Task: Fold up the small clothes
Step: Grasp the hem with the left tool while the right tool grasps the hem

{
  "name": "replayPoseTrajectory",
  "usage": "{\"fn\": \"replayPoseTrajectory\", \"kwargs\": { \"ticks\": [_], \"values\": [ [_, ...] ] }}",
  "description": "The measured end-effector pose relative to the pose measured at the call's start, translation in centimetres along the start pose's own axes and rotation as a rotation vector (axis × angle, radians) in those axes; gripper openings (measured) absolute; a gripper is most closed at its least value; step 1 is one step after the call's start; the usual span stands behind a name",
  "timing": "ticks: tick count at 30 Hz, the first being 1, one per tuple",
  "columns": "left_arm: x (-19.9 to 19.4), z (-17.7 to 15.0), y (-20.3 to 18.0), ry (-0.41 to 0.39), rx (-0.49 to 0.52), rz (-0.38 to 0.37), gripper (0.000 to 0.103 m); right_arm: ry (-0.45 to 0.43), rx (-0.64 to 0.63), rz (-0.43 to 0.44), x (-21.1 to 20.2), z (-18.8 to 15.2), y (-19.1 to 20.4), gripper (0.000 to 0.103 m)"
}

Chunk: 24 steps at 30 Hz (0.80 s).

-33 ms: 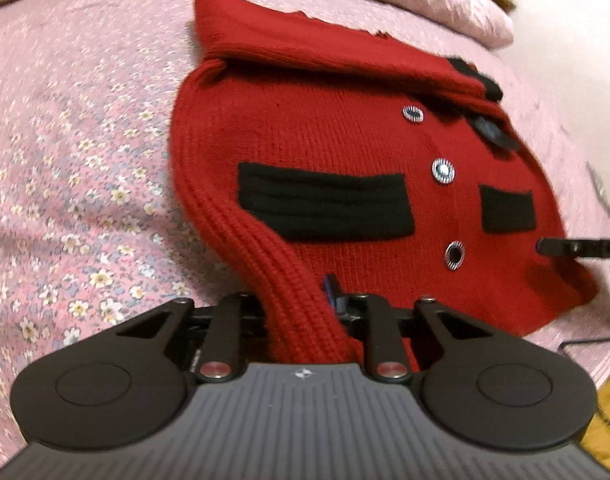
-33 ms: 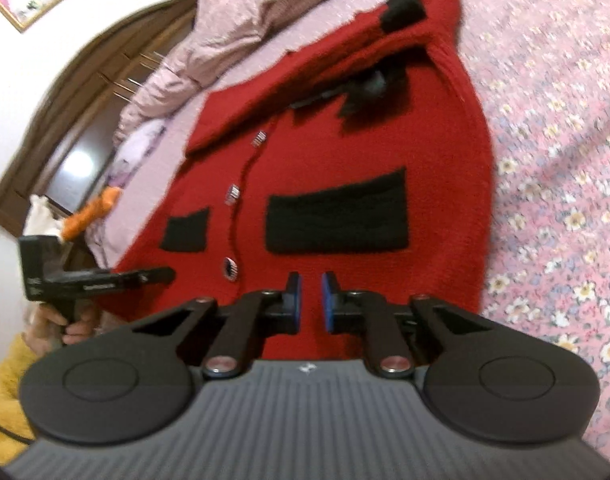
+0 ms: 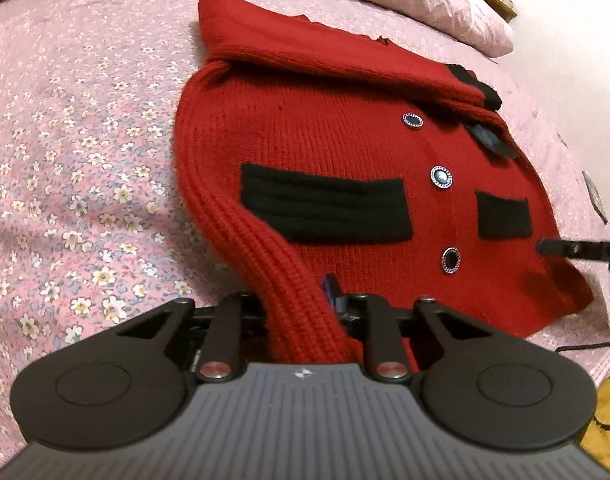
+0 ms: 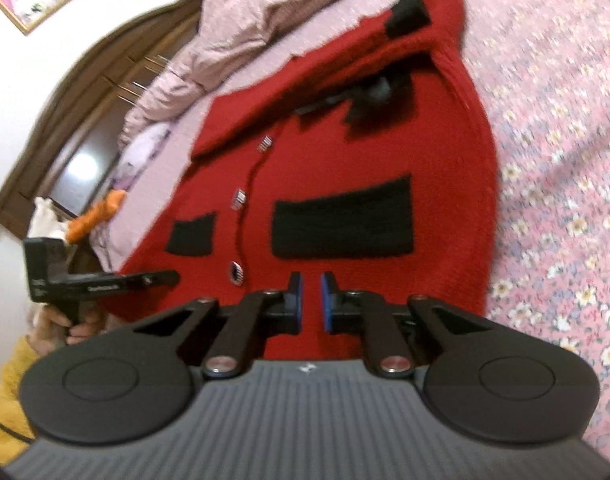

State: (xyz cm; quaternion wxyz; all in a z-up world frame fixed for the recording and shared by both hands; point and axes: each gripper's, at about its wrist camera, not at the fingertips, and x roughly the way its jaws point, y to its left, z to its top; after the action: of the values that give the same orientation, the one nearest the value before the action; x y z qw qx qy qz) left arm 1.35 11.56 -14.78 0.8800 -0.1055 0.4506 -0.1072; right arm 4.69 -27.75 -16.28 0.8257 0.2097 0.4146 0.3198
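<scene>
now, scene: red knit cardigan (image 3: 337, 152) lies flat, front up, on a bed w/ pink floral bedspread (image 3: 77, 152); black pocket patches and 3 buttons showing, collar end toward the pillows.
edges: cardigan's ribbed side edge curves along the bare bedspread in the left view; hem corner near the bed's edge by the right gripper (image 3: 545, 246). pink quilt (image 3: 457, 4) bunched beyond the collar.
open room: wide stretch of bare bedspread on the cardigan's outer side in both views; quilt and wooden headboard (image 4: 65, 104) close off the far end.
left gripper (image 3: 301, 312): jaws narrowed onto the ribbed edge, which runs up between them, bunched; gripping the knit.
right gripper, own view (image 4: 309, 304): blue pads (image 4: 327, 300) drawn in, thin slit between; hem fabric sits right there, but blur — can't tell if it's pinched. reads as closed.
person: hand (image 4: 71, 320) on the left gripper's handle, yellow sleeve (image 4: 9, 392) below.
</scene>
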Motion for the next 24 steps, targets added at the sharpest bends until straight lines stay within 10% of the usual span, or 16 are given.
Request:
{"fn": "replayPoseTrajectory", "kwargs": {
  "ticks": [7,14,18,24],
  "values": [
    [0.9,0.5,-0.6,0.039,0.021,0.034,0.024,-0.033,-0.017,0.030,-1.0,0.8,0.7,0.012],
    [1.2,0.4,-0.8,0.037,0.035,0.039,0.025,-0.071,-0.092,-0.150,-3.7,1.3,0.5,0.016],
    [1.4,0.5,-0.9,0.036,0.034,0.044,0.025,-0.037,-0.091,-0.226,-4.0,1.3,-0.4,0.059],
    [1.5,0.4,-0.8,0.031,0.035,0.040,0.025,-0.014,-0.073,-0.265,-3.9,0.8,-1.4,0.060]
  ]
}}
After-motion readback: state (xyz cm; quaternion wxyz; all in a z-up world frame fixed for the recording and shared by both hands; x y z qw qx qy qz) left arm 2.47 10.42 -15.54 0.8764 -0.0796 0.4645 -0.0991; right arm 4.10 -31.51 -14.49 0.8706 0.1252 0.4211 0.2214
